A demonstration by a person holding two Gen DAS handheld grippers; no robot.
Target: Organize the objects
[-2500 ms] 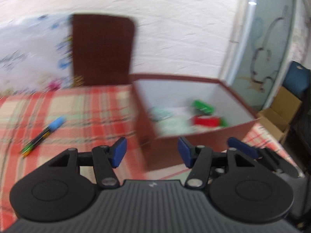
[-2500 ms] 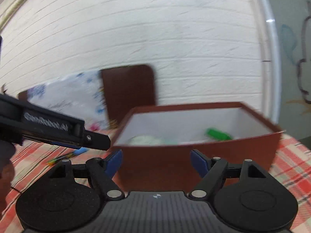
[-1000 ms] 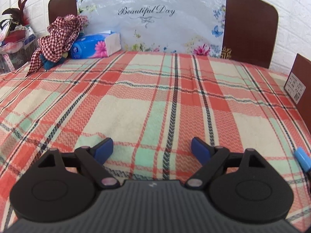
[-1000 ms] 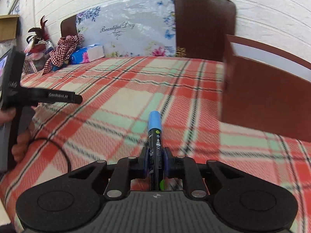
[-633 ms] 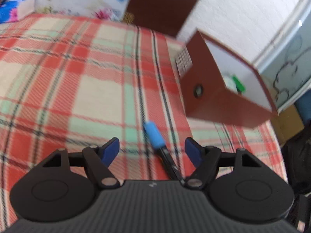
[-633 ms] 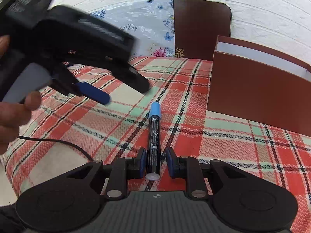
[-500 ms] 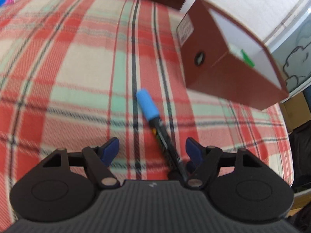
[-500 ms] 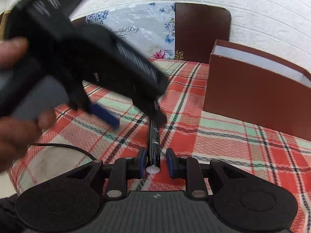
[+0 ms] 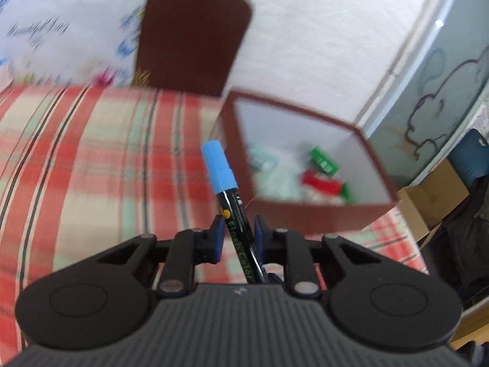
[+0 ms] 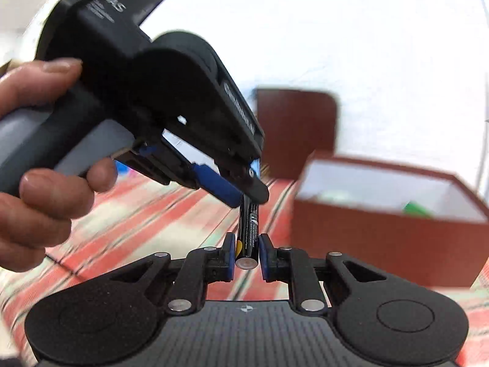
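— How do the claws stand?
— The right claw [image 10: 247,252] pinches the black marker [image 10: 249,229] at its butt end. The left claw [image 9: 236,235] is closing around the barrel, blue cap [image 9: 218,168] pointing toward the brown box [image 9: 311,214].
— And the surroundings?
— Marker above the plaid bedspread [image 9: 91,159]; small green and red items lie in the box.

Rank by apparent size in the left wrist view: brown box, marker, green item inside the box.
1. brown box
2. marker, though its nearness to the camera inflates it
3. green item, blurred, clearly smallest
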